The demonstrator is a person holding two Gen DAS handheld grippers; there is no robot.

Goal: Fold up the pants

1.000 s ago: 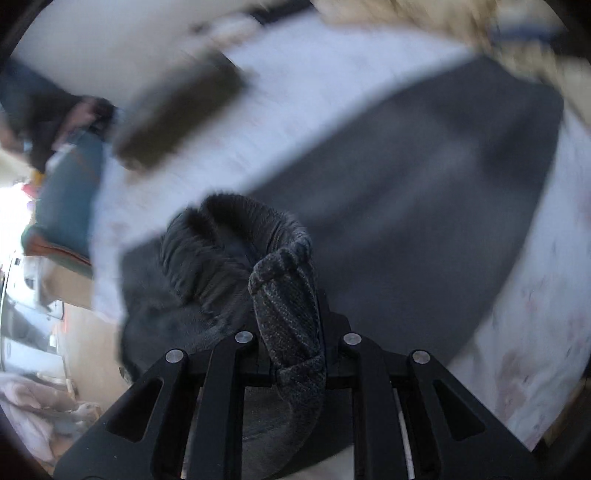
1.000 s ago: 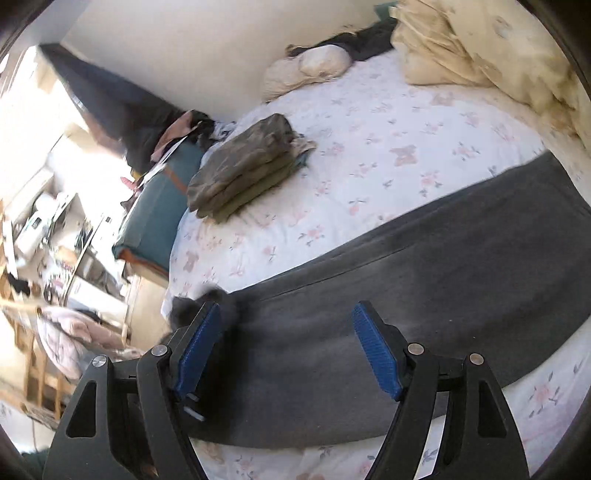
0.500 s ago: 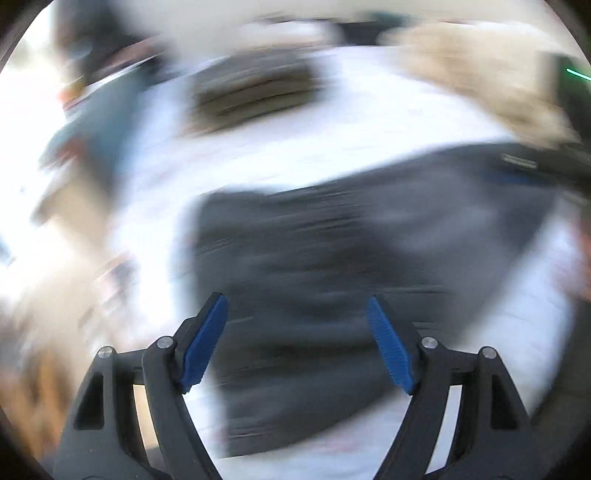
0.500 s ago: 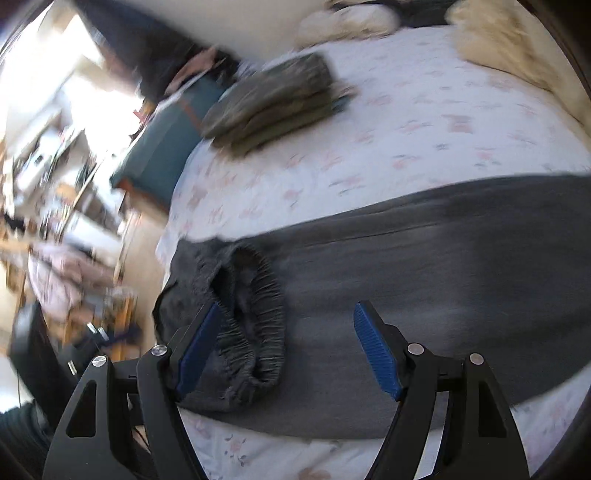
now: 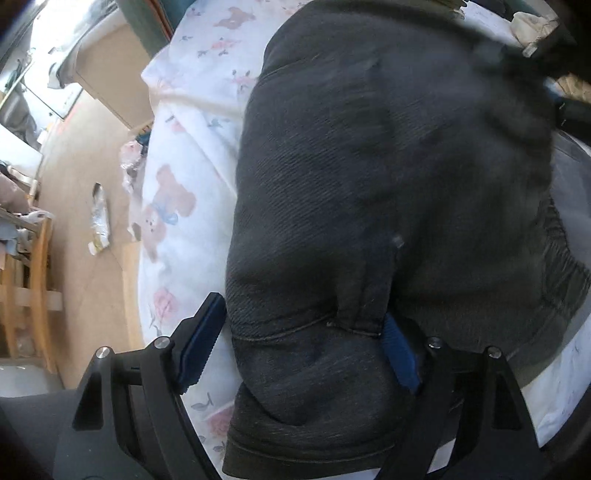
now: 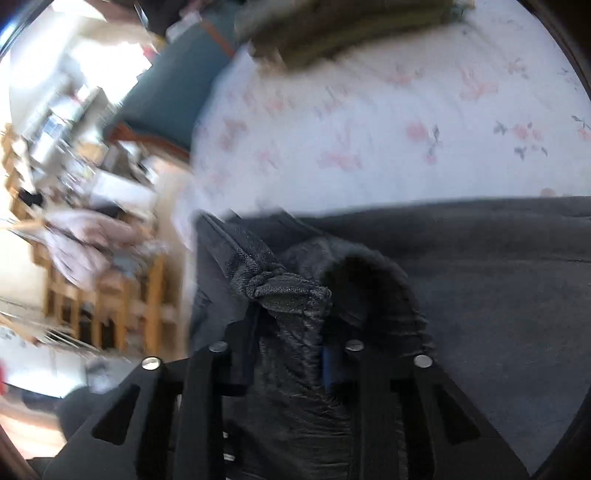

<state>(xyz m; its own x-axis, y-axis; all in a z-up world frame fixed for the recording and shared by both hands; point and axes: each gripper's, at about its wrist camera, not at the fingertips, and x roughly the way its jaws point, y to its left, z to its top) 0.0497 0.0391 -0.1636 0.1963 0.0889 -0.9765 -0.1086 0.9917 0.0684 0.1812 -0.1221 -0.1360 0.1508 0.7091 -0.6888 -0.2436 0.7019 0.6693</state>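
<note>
Dark grey pants (image 5: 388,177) lie on a white floral bed sheet (image 5: 184,155). In the left wrist view my left gripper (image 5: 299,350) is open, its blue pads on either side of a bunched edge of the pants. One pad (image 5: 201,341) shows at the left; the other (image 5: 400,362) is partly under cloth. In the right wrist view my right gripper (image 6: 290,354) is shut on the elastic waistband (image 6: 291,295) of the pants (image 6: 480,280), which spread flat to the right.
A folded olive garment (image 6: 332,26) lies farther up the bed. The sheet (image 6: 369,129) ends at the left bed edge. Beyond it are a wooden floor (image 5: 96,184), a teal box (image 6: 162,107) and wooden furniture (image 6: 110,306).
My left gripper let go of the waistband, opened and moved down to the pants' edge. My right gripper, open before, moved to the waistband and shut on it.
</note>
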